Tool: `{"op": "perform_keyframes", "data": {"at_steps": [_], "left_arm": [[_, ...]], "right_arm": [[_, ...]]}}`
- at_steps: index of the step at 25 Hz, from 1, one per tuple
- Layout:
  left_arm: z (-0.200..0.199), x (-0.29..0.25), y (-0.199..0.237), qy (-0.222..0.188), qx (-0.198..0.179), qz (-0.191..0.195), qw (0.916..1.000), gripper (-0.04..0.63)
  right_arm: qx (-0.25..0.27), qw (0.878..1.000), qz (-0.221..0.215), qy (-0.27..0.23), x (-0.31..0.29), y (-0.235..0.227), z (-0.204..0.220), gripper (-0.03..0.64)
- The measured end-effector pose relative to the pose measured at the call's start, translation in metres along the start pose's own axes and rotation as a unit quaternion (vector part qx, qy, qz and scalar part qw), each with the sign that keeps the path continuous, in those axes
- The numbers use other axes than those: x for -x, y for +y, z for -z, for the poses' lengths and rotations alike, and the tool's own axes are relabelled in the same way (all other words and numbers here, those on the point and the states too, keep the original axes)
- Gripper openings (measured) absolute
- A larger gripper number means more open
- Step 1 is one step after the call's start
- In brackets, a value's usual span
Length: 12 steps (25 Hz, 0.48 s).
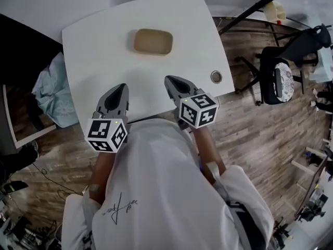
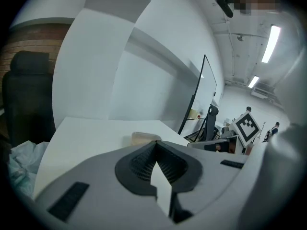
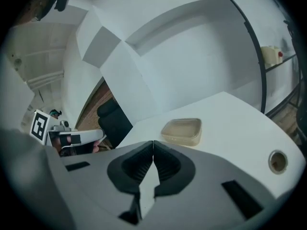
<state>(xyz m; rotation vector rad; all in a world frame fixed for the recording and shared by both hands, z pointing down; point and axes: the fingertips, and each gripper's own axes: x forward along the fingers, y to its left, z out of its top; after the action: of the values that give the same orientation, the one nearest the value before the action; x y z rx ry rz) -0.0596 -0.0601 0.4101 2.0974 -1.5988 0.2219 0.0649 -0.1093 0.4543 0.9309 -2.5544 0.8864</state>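
- Tan plastic container (image 1: 153,41) sits toward the far side of the white table (image 1: 99,56), well apart from both grippers.
- Left gripper (image 1: 120,87): jaws pressed together, nothing between them.
- Right gripper (image 1: 171,80): jaws likewise together, empty.

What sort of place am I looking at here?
Probably an office or lab workroom: a white table, a black office chair on a wood-look floor, and strip lights on the ceiling.

Tan container (image 2: 143,138) half behind left gripper (image 2: 156,143)
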Motion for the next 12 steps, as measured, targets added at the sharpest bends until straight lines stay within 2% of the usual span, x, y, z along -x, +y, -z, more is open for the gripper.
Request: {"op": "perform_keyframes", "data": {"at_steps": [4, 12], "left_arm": [[0.0, 0.003, 0.002, -0.005, 0.008, -0.008, 0.9999, 0.003], [0.002, -0.003, 0.007, -0.009, 0.011, -0.001, 0.9999, 0.003]], "right_arm": [[-0.044, 0.999, -0.012, -0.002, -0.006, -0.006, 0.005, 0.009], [-0.075, 0.997, -0.005, -0.005, -0.013, -0.016, 0.008, 0.009]]}}
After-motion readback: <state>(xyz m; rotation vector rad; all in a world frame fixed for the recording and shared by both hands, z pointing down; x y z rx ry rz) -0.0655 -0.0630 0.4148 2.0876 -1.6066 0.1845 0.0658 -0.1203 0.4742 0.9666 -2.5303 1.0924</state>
